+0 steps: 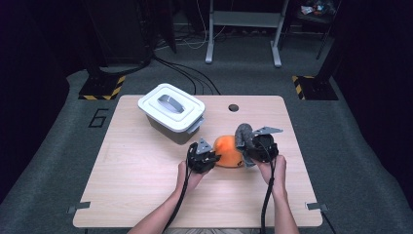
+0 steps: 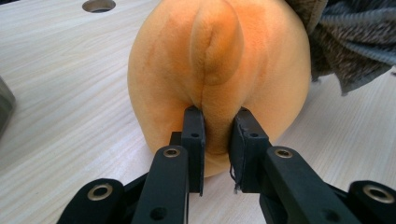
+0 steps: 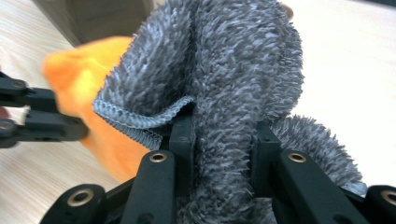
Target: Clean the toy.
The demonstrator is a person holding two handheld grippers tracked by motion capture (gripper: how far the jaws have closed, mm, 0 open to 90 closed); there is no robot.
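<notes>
Spanning pale wood, table (image 1: 146, 170), grey carpet (image 1: 350, 146)

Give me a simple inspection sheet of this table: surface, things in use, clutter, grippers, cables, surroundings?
Surface: wooden table with a round hole.
Job's things: orange plush toy; grey cloth beside it.
Clutter: white lidded box at the back.
Grippers: left gripper pinches a fold of the toy; right gripper clamps the cloth.
Cables: one black cable trails from each gripper.
Surroundings: dark carpet, striped floor plates, metal stand.
</notes>
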